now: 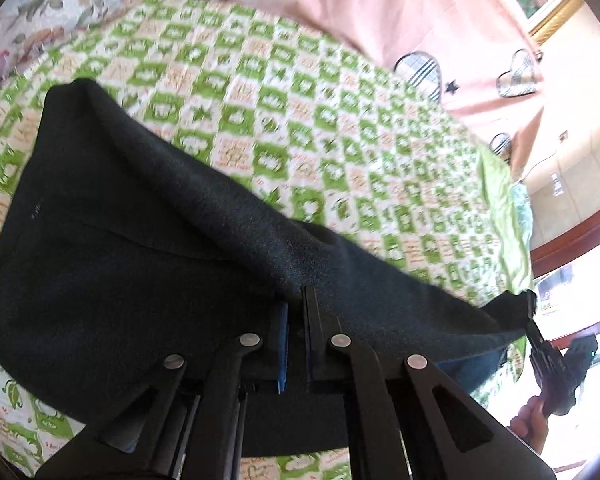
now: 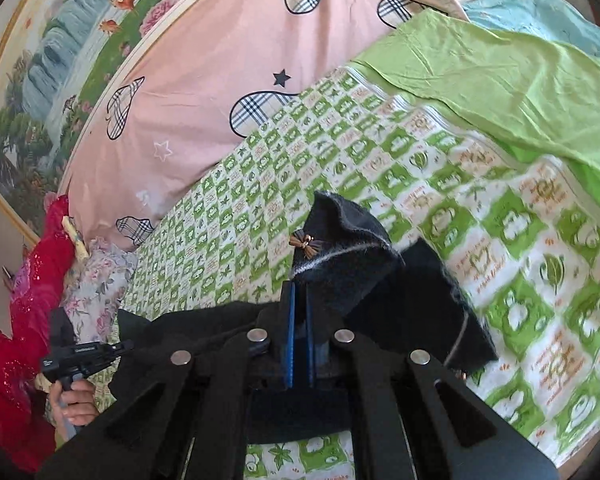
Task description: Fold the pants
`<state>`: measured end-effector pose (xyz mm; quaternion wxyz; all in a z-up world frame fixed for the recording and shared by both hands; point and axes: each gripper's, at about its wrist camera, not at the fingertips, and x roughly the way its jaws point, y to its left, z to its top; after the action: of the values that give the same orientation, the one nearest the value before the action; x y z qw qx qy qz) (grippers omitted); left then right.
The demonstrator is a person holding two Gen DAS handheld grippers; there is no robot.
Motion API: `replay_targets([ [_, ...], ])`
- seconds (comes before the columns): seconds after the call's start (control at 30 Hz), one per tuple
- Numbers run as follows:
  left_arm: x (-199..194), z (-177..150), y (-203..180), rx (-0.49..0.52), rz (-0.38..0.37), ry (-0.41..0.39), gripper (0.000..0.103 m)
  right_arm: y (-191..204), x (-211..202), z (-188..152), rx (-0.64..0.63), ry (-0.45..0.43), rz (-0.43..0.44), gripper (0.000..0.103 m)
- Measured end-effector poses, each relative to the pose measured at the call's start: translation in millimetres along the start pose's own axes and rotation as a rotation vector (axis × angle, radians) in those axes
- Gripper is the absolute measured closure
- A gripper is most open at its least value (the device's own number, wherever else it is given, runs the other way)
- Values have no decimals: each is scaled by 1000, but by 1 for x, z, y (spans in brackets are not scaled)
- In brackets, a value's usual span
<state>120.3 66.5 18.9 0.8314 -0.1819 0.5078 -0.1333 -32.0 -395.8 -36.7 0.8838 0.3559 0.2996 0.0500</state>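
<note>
Dark pants [image 1: 140, 240] hang stretched between my two grippers above the green-and-white checked bedspread [image 1: 300, 100]. My left gripper [image 1: 296, 304] is shut on the pants' top edge; the cloth drapes down to the left. The right gripper [image 1: 534, 328] shows at the far right of the left wrist view, holding the other end. In the right wrist view my right gripper [image 2: 300, 292] is shut on the pants [image 2: 348, 272], a corner with a small bow [image 2: 306, 242] standing above the fingers. The left gripper [image 2: 124, 346] shows at lower left there.
A pink quilt with checked hearts [image 2: 204, 80] lies along the far side of the bed. A plain green sheet [image 2: 520, 92] and a light blue cloth [image 2: 540, 12] lie at the right. Red garments [image 2: 24, 340] and a floral cloth [image 2: 100, 280] sit at the left.
</note>
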Motion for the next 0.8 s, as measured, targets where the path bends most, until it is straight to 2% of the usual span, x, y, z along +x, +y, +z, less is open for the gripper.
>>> replay_targets([
  [0.13, -29, -11, -12, 18, -11, -62, 99, 9, -2, 22, -40, -53, 32, 97],
  [0.23, -26, -24, -29, 45, -7, -82, 99, 9, -11, 26, -76, -87, 29, 97],
  [0.43, -7, -59, -29, 66, -8, -61, 99, -31, -18, -14, 4, -40, -16, 97],
  [0.6, 8, -73, -19, 58, 12, -30, 99, -52, -21, -49, 39, -8, -63, 98],
  [0.8, 11, -88, -13, 52, 16, -12, 99, -54, -30, -55, 42, -34, -94, 99],
])
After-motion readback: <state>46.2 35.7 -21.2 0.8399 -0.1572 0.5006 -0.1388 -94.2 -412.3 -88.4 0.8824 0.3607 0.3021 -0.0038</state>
